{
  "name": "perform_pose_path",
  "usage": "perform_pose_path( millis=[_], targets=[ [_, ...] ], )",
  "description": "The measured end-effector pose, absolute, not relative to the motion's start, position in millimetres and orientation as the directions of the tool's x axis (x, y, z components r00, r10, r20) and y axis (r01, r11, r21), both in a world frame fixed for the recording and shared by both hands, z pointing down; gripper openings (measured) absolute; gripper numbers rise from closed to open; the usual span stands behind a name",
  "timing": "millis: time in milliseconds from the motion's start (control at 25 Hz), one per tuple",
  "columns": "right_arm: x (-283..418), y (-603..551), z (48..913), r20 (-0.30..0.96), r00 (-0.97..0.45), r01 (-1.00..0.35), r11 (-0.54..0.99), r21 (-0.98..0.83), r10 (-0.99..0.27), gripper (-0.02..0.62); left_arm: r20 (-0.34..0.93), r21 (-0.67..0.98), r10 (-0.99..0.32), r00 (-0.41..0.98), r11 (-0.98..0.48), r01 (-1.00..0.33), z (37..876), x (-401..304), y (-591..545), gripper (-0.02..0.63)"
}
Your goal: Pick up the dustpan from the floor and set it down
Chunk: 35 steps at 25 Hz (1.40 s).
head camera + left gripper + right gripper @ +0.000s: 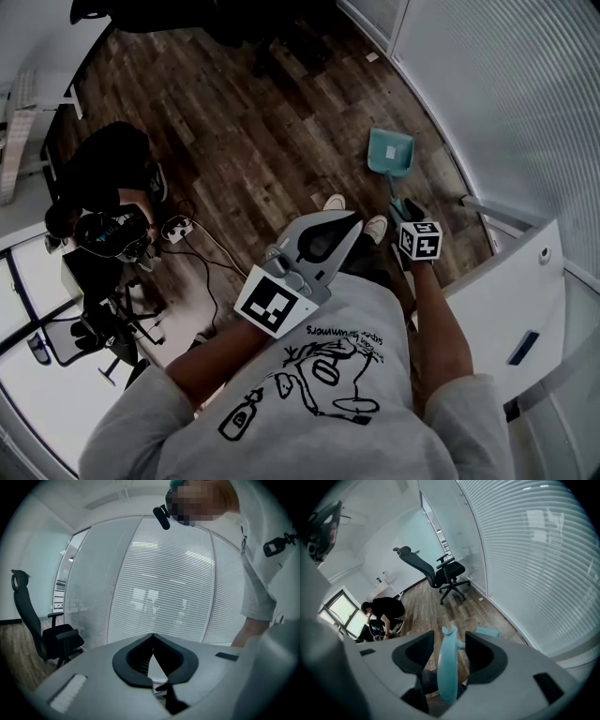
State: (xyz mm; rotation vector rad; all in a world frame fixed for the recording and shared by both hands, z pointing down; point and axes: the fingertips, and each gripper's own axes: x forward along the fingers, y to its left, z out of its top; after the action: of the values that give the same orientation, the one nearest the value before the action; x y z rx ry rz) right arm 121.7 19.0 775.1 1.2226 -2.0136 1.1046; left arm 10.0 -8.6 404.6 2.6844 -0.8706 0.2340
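In the head view we see the dustpan (390,152) with its pan on the wooden floor (244,122), in the upper right of the frame, near the glass wall (506,112) with its blinds. Its handle (394,187) runs down the frame to the right tongs (405,208), just right of centre. The left tongs (349,225) lie at the centre, pointing up and right, apart from the dustpan. A person in black (103,178) crouches at the left edge.

In the left gripper view we find the left tongs (152,637) closed tip to tip with nothing between them, facing the blinds. An office chair (47,630) stands at the lower left.

In the right gripper view the right tongs (450,639) stand wide apart. The dustpan's teal handle (446,672) rises between them with a gap on either side, so we see no pad pressing on it. The pan shows just beyond, right of centre. The office chair (440,569) is at the upper centre, and the person in black (384,613) is at the left.
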Motion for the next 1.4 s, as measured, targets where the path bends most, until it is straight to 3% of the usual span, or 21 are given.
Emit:
perform_pose_path(
  millis=[400, 840, 1400],
  targets=[
    [126.3, -13.4, 659.9, 0.636, -0.432, -0.901, 0.326, -0.285, -0.639, 0.176, 0.188, 0.207, -0.547, 0.816, -0.790, -0.577, 378.8, 14.6, -29.3, 0.002],
    [125.0, -29.1, 506.7, 0.467, -0.425, -0.905, 0.382, -0.189, -0.776, 0.126, 0.136, 0.201, -0.541, 0.830, -0.805, -0.558, 352.5, 21.7, -52.6, 0.002],
    [149.7, 7.7, 407.0, 0.336, -0.323, -0.946, 0.302, -0.116, -0.884, 0.041, 0.118, 0.149, -0.518, 0.847, -0.834, -0.531, 347.3, 37.9, -59.7, 0.001]
  ],
)
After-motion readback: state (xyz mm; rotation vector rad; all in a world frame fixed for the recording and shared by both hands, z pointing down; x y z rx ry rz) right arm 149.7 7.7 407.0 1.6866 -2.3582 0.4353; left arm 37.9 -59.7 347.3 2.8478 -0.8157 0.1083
